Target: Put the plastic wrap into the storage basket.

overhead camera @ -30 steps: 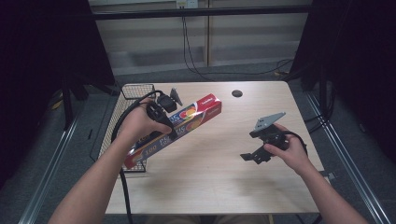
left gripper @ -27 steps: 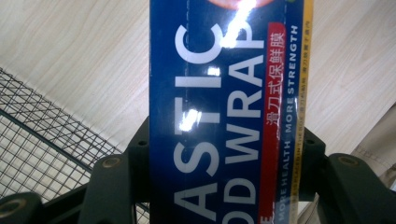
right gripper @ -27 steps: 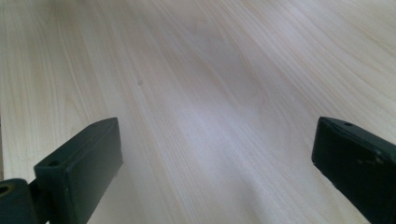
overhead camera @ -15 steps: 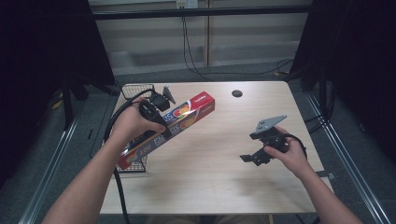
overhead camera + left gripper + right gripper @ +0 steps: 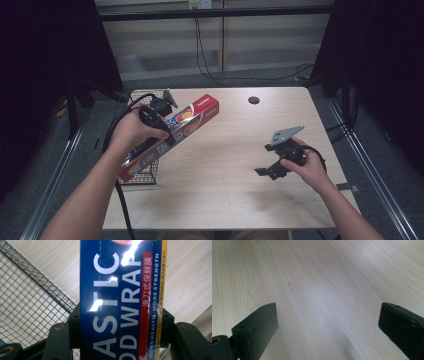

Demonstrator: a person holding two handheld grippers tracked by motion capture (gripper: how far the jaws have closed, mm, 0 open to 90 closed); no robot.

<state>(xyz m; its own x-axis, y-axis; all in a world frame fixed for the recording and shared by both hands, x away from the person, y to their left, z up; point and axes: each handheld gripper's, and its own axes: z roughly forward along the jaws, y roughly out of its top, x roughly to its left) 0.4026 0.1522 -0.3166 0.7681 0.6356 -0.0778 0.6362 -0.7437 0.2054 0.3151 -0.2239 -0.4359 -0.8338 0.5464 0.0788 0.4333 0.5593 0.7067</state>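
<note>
1. Your left gripper [image 5: 159, 116] is clamped across the wrap box [image 5: 172, 136], which runs lengthwise between its jaws, so it lifts level over the basket [image 5: 145, 172].
2. Your right gripper [image 5: 272, 167] rests idle, jaws apart over bare table [image 5: 317, 290].

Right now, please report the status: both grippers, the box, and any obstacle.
Left gripper shut on plastic wrap box, held tilted above wire basket. Right gripper open, empty, over bare table. Nothing in the way.
</note>
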